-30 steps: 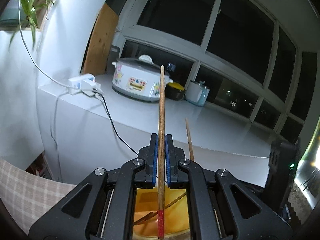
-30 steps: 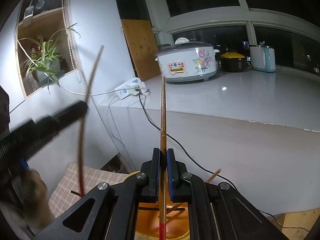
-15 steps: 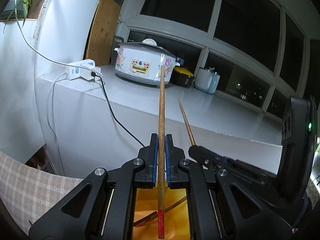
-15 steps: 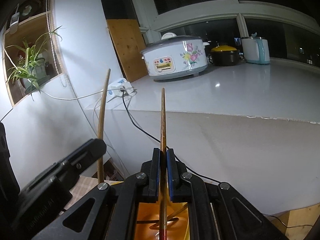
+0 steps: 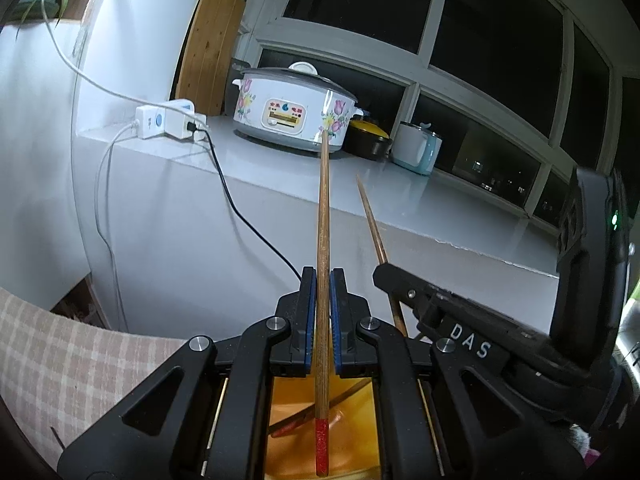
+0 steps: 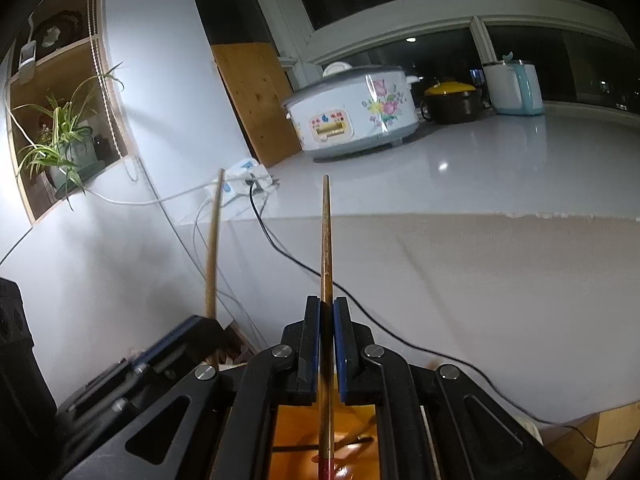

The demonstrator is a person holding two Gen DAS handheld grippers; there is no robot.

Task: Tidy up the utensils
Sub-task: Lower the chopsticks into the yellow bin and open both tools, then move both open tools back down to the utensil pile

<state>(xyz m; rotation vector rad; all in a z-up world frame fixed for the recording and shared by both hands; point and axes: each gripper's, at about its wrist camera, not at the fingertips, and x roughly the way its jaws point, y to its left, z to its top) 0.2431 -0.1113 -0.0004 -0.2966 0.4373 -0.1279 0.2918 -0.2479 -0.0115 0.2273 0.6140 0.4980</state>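
Chopsticks stand pinched in both grippers: the left gripper (image 5: 322, 280) presses its blue pads on one chopstick (image 5: 323, 240) that rises past the flowered rice cooker (image 5: 294, 114) on the white counter (image 5: 440, 204), its red end hanging over an amber container (image 5: 288, 440) below. The right gripper (image 6: 326, 308) clamps a second chopstick (image 6: 326, 240) the same way, red end down over that container, where more sticks lie. Each gripper shows beside the other, close together, before the counter's white front.

left gripper (image 5: 323, 304) clamped (fingers (image 5: 308, 320) tight) | right gripper (image 6: 327, 328) clamped
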